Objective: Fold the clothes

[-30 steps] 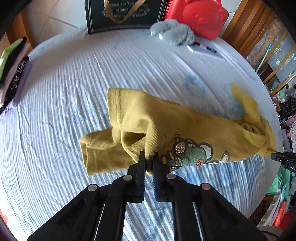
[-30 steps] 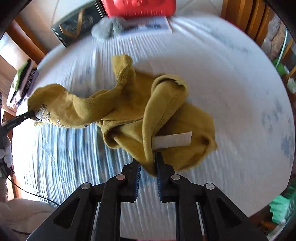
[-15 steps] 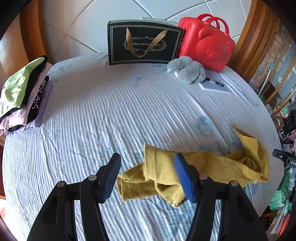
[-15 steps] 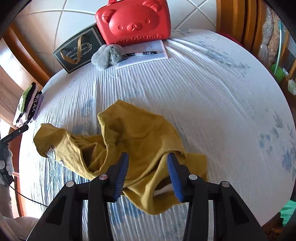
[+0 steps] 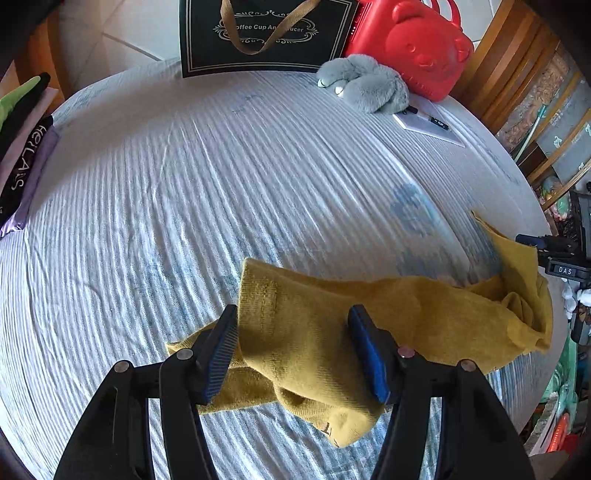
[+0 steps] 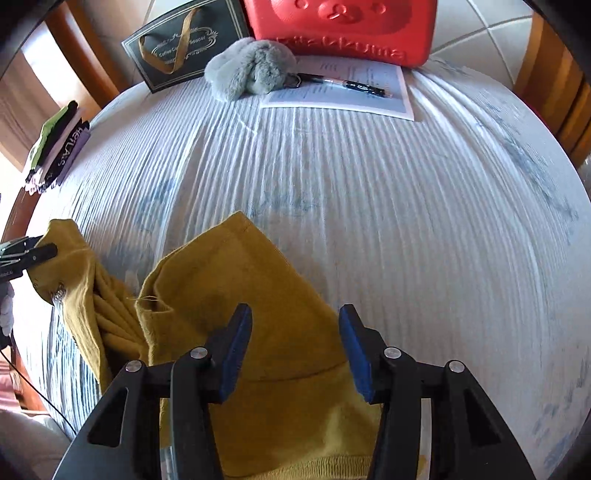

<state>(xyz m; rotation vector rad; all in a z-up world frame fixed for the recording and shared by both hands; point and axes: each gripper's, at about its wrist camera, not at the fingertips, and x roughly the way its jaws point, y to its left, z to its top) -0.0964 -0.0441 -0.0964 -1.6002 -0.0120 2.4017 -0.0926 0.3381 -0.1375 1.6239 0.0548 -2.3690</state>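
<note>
A mustard-yellow garment (image 5: 424, 306) lies crumpled in a long band on the striped tablecloth (image 5: 221, 184). My left gripper (image 5: 292, 314) stands open above its left end, blue pads apart, with cloth beneath the gap but not pinched. In the right wrist view the same garment (image 6: 229, 280) spreads under my right gripper (image 6: 294, 310), whose jaws are opening; the fabric lies below them and the pads do not press it. The other gripper's tip shows at each view's edge, next to the garment's far end.
A stack of folded clothes (image 5: 22, 147) sits at the table's left edge. At the back stand a black gift bag (image 5: 266, 33), a red bear case (image 5: 406, 40), a grey plush (image 5: 365, 85) and a paper with a pen (image 5: 428, 123). Wooden chairs flank the right side.
Both grippers were shut on the lifted garment a second ago; both have let go and opened. The garment has dropped and now lies lower and flatter on the cloth.
</note>
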